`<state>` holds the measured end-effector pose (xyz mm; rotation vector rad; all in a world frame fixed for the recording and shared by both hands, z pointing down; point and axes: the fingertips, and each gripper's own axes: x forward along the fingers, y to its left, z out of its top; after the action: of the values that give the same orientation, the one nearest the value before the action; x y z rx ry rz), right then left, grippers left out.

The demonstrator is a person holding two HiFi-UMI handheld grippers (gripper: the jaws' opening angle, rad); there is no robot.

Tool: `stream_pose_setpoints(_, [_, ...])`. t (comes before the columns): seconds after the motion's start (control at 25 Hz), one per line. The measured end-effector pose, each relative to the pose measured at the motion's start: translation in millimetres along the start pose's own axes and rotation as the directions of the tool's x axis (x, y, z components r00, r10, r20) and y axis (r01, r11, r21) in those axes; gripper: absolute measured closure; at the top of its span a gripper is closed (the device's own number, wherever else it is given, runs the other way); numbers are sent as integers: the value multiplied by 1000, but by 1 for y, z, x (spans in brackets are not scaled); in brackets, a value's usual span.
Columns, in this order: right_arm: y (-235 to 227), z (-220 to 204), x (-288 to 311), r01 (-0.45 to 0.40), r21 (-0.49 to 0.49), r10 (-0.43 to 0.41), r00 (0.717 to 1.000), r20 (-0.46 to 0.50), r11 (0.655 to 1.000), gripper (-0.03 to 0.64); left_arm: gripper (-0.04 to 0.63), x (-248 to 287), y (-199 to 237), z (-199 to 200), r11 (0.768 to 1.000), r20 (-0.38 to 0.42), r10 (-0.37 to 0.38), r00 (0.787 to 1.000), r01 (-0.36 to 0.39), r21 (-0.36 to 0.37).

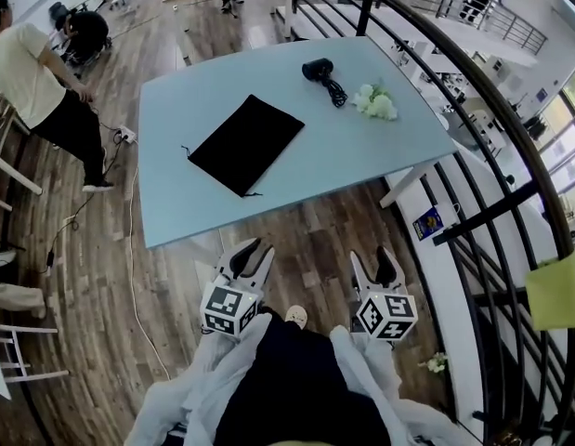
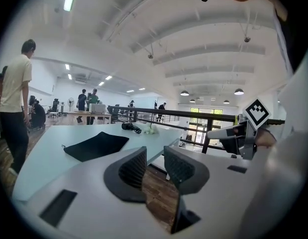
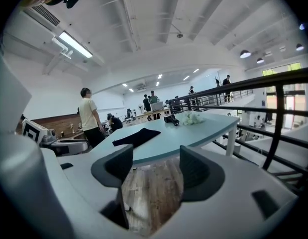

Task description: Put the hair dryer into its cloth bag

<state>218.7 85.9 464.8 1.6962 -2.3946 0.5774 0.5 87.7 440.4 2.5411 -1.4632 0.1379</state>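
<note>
From the head view, we see the left tool (image 1: 254, 254) and right tool (image 1: 372, 260) low in the frame, over the wooden floor and short of the pale blue desk (image 1: 176, 156). The flat black cloth bag (image 1: 246, 143) lies mid-desk. The black hair dryer (image 1: 317, 69) with its coiled cord sits near the far edge, well apart from the bag and beside a bunch of white flowers (image 1: 375, 102).

In the left gripper view, the tool's jaws stand narrowly parted with only floor showing between them. The bag (image 2: 96, 145) is at centre left and the dryer (image 2: 128, 126) lies beyond it.

In the right gripper view, the jaws are spread wider and hold nothing. The bag (image 3: 137, 136) and dryer (image 3: 169, 118) lie above them in the frame.
</note>
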Motion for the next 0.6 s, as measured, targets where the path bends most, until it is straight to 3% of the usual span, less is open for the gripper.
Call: stream_pose_setpoints(0.6, [-21, -1, 29, 0, 31, 1, 1000, -15, 1000, 325, 476, 34, 9, -3, 1000, -20, -5, 1000, 5, 7])
